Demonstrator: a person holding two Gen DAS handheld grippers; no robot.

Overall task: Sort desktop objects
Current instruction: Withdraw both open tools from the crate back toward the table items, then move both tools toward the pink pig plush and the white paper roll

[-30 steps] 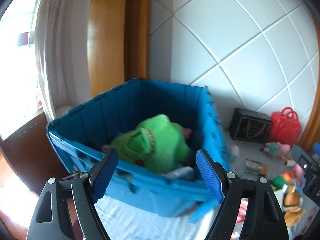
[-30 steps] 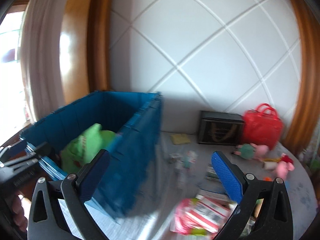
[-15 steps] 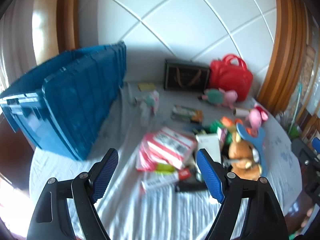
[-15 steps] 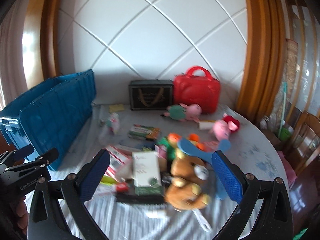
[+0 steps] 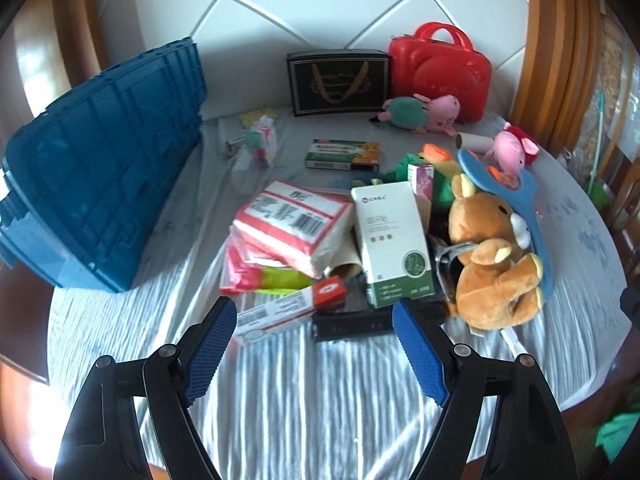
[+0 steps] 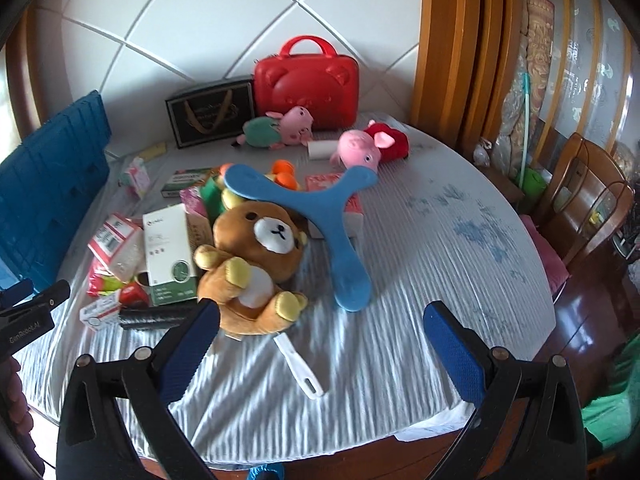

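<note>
A heap of objects lies on the striped tablecloth: a brown plush bear, a blue boomerang, a white and green box, a red and white pack, a toothpaste box and a black bar. The blue crate stands at the left. My left gripper is open and empty just short of the black bar. Open and empty too, my right gripper hangs in front of the bear, above a white handle.
At the back stand a red case and a black gift box, with pink pig plushes near them. A wooden chair is at the right beyond the round table's edge.
Both grippers have swung right, away from the blue crate holding the green plush, and now face the pile of objects. Both stay open and empty.
</note>
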